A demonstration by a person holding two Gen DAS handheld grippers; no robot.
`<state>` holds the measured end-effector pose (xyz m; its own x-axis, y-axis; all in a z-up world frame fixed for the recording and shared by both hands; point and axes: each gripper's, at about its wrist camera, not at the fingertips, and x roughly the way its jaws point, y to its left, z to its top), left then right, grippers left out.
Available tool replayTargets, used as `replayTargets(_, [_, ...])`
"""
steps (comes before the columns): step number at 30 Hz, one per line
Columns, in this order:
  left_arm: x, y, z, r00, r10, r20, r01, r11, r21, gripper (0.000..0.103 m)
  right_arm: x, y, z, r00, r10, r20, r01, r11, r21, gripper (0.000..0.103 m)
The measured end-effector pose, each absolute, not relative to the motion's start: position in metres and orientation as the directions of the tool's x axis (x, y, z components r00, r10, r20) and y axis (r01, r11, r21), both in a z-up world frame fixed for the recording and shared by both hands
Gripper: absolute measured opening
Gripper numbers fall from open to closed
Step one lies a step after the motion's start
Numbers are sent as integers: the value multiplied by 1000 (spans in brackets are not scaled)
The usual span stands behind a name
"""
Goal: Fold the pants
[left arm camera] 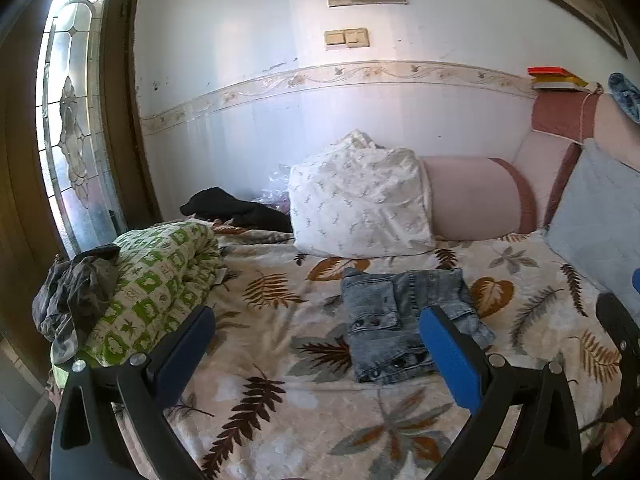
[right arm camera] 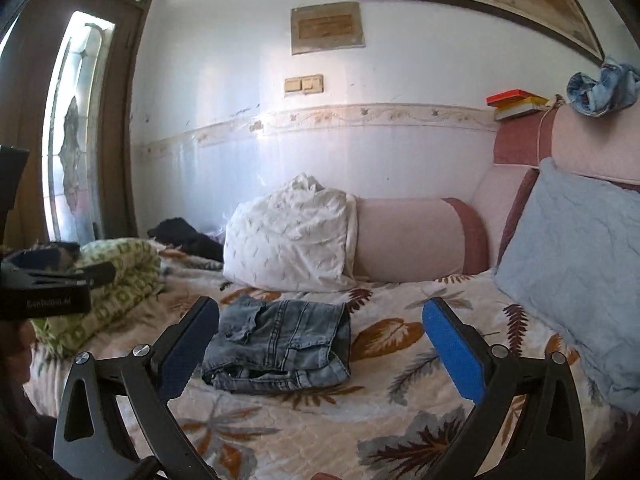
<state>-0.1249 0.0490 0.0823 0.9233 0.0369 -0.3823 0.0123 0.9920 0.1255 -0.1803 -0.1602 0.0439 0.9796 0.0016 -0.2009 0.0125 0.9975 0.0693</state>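
A pair of grey-blue denim pants [left arm camera: 400, 320] lies folded into a compact bundle on the leaf-patterned bedspread [left arm camera: 280, 400]. It also shows in the right wrist view [right arm camera: 280, 344]. My left gripper [left arm camera: 316, 320] is open and empty, held above the bed just short of the pants, its right blue pad overlapping the bundle's right edge in view. My right gripper [right arm camera: 320, 312] is open and empty, held back from the pants with the bundle between its fingers in view. The left gripper's body appears at the left edge of the right wrist view [right arm camera: 48, 284].
A white pillow [left arm camera: 360, 204] and pink bolster [left arm camera: 472, 200] lie against the wall. A green-patterned quilt [left arm camera: 160, 280] with dark clothes [left arm camera: 76, 292] sits left. A black garment [left arm camera: 236, 208] lies behind it. A light blue pillow [right arm camera: 572, 264] leans at right. Another denim item [right arm camera: 604, 88] hangs on the headboard.
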Motion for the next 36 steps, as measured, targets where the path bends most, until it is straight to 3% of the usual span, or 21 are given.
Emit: replayTargets(36, [-131,55,75,911,3,-412,34,996,83,103,-187,-135,51,970,3,-242,10,999,49,103])
